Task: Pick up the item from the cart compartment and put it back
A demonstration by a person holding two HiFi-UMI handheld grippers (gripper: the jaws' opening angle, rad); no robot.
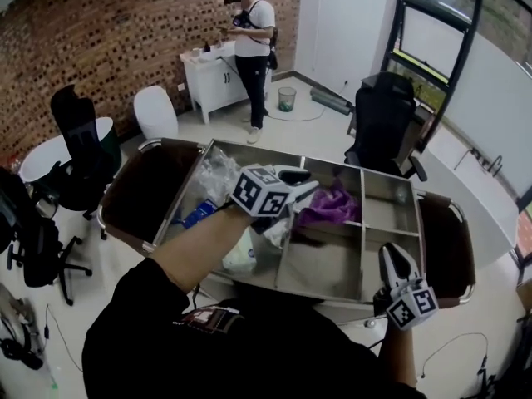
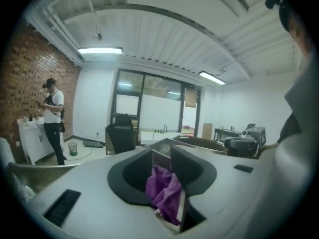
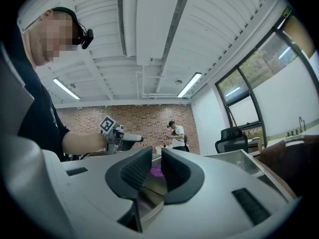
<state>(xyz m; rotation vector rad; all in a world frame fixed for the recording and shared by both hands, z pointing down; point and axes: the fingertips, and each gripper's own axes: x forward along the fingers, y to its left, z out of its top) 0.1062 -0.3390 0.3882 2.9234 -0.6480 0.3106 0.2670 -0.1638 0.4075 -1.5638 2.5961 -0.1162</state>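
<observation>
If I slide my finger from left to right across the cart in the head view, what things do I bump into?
brown left end of the cart → crumpled clear plastic bag → purple cloth → bare steel compartment → brown right end of the cart

The left gripper [image 2: 161,157] is closing its jaws, with a purple cloth [image 2: 164,188] in the gap between them. Far left, a person [image 2: 52,118] stands by a brick wall [image 2: 20,83].
</observation>
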